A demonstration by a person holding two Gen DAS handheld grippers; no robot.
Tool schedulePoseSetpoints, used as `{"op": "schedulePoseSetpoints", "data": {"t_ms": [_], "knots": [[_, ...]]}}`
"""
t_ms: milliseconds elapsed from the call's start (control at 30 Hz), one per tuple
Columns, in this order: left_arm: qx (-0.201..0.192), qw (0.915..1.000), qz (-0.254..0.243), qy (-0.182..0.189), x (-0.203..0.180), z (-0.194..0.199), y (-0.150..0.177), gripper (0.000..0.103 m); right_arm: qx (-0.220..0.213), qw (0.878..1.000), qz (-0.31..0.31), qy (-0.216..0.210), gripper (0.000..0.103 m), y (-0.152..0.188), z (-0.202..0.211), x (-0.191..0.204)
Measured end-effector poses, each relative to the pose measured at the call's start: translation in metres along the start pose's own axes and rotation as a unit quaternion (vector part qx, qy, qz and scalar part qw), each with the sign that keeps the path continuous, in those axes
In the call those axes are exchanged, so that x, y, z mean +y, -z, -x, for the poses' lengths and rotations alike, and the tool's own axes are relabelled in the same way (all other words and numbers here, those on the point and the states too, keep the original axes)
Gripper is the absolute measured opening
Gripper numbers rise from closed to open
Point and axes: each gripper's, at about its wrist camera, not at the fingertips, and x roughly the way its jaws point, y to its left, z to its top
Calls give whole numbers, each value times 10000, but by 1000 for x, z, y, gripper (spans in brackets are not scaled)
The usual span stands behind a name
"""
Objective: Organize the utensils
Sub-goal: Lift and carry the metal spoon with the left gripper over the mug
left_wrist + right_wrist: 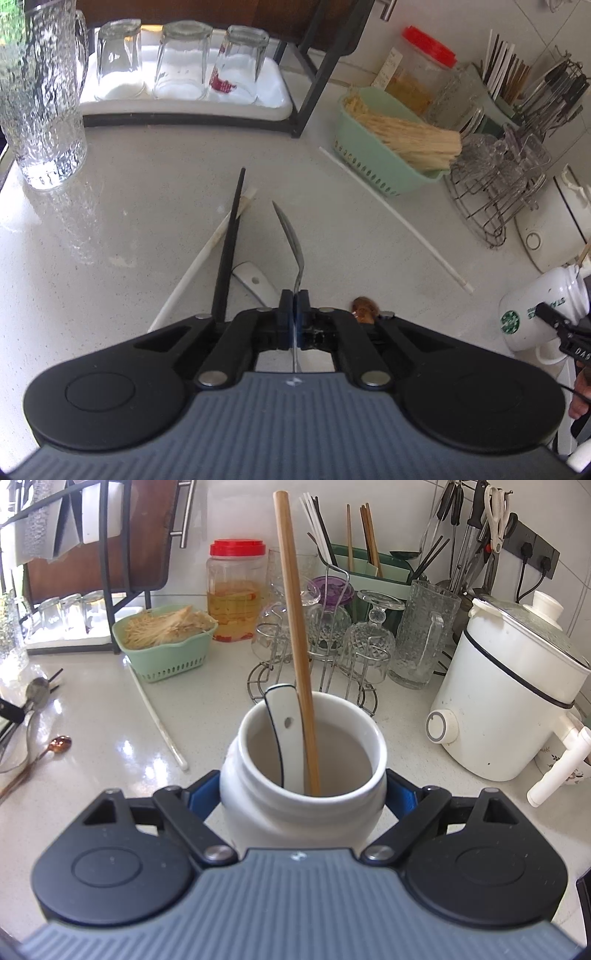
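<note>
The left gripper has its fingers pinching the handle of a metal spoon, whose bowl points up the middle of the left wrist frame above the worktop. Just left of it lie a black chopstick, a white chopstick crossing under it, and part of a white ceramic spoon. A small brown spoon peeks out at the right finger's base. Another white chopstick lies beside the green basket, right of centre.

In the right wrist frame, the right gripper has its fingers spread around a white mug and pressed against its sides. Inside the mug stand a bamboo chopstick and a white spoon handle, leaning on the far rim. That mug appears at the lower right edge of the left wrist frame.
</note>
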Motion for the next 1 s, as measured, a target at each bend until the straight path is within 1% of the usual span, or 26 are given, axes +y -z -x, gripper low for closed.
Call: {"op": "schedulePoseSetpoints", "data": {"t_ms": [200, 467, 667, 733, 833, 900, 1000], "knots": [[-386, 9991, -70, 128, -29, 22, -11, 2, -5, 10000, -29, -44, 92, 0, -1, -2], [-560, 9979, -253, 203, -69, 32, -17, 2, 4, 10000, -28, -90, 92, 0, -1, -3], [-730, 9966, -285, 263, -93, 38, -19, 2, -7, 9999, -48, -156, 92, 0, -1, -5], [-812, 9958, -264, 338, -102, 41, -22, 2, -21, 9998, -51, -166, 92, 0, -1, -6], [-999, 9933, -404, 424, -123, 50, -28, 2, -29, 9997, -83, -216, 92, 0, -1, -8], [-1126, 9910, -451, 560, -138, 56, -33, 2, -28, 9996, -123, -263, 92, 0, -1, -10], [-1362, 9851, -575, 875, -164, 65, -39, 2, -48, 9994, -134, -301, 92, 1, -1, -11]]}}
